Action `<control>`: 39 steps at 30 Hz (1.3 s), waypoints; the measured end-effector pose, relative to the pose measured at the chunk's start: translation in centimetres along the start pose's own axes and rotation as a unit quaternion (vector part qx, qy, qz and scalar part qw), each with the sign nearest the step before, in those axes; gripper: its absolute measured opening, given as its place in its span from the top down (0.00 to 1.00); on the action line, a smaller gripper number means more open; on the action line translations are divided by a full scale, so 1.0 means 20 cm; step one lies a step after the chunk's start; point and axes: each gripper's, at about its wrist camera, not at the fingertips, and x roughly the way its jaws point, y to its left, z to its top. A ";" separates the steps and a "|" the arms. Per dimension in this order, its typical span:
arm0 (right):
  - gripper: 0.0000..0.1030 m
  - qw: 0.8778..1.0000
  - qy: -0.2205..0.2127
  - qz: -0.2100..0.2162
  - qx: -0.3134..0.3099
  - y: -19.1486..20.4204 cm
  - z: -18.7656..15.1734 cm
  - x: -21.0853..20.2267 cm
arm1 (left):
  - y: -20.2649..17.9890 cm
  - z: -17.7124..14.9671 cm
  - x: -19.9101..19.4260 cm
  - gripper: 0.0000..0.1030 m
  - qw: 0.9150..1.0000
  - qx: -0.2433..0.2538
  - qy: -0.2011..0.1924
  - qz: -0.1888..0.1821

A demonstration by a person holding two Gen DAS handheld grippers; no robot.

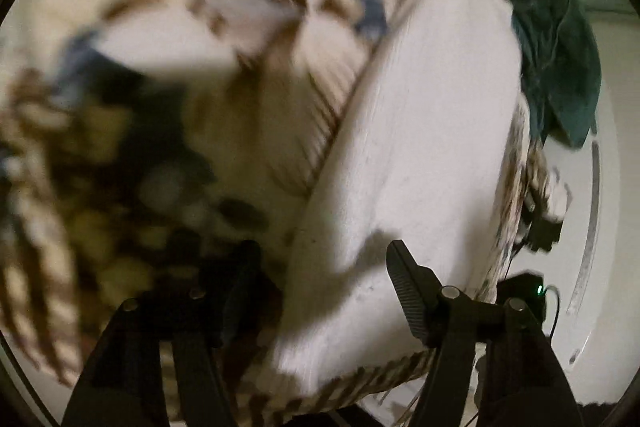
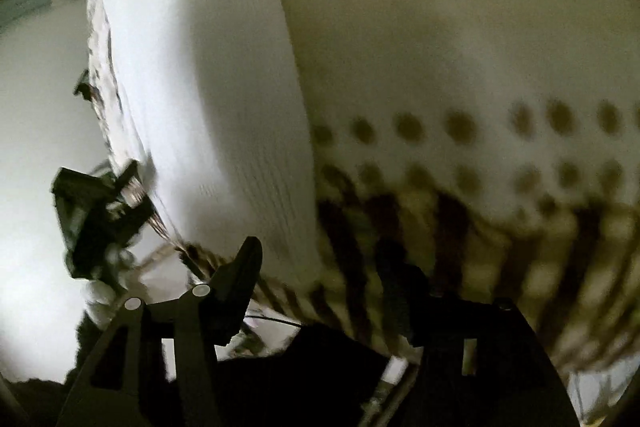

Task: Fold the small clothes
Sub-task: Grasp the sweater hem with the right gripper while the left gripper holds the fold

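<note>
Filling both wrist views at close range, the white garment (image 1: 420, 115) with its brown-striped trim runs as a long band between the fingers of each gripper, its long axis pointing away from the cameras. The left gripper (image 1: 320, 267) and the right gripper (image 2: 320, 263) both stand spread with cloth between their fingers, though blur hides any contact. A dark green cloth (image 1: 556, 47) lies beyond on the white tabletop (image 1: 608, 227); neither hand looks clearly nearer.

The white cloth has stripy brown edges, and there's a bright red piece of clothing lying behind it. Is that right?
Not quite. The piece of clothing behind the white cloth is dark green, not red; the left wrist view shows it. The cloth's edges are indeed stripy brown.
</note>
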 end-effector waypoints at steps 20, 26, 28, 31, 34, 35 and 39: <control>0.89 0.992 -0.034 0.109 0.054 0.15 -0.07 0.03 | -0.19 -0.19 -0.17 0.89 0.998 -0.010 0.010 -0.056; 0.89 0.987 -0.094 0.126 0.011 0.36 0.01 -0.41 | -0.44 0.02 -0.35 0.89 0.995 0.009 -0.032 -0.097; 0.89 0.985 -0.116 0.129 -0.005 0.48 0.09 -0.53 | -0.54 0.15 -0.39 0.89 0.992 0.015 -0.049 -0.116; 0.89 0.979 -0.151 0.127 -0.038 0.64 0.30 -0.74 | -0.69 0.43 -0.44 0.89 0.987 0.030 -0.082 -0.133; 0.89 0.972 -0.192 0.119 -0.064 0.81 0.59 -0.92 | -0.82 0.71 -0.42 0.89 0.984 0.032 -0.104 -0.142; 0.89 0.969 -0.204 0.117 -0.070 0.84 0.70 -0.98 | -0.84 0.81 -0.40 0.89 0.983 0.029 -0.109 -0.143; 0.89 0.963 -0.241 0.104 -0.068 0.93 1.17 -1.13 | -0.95 1.21 -0.25 0.88 0.984 0.020 -0.109 -0.137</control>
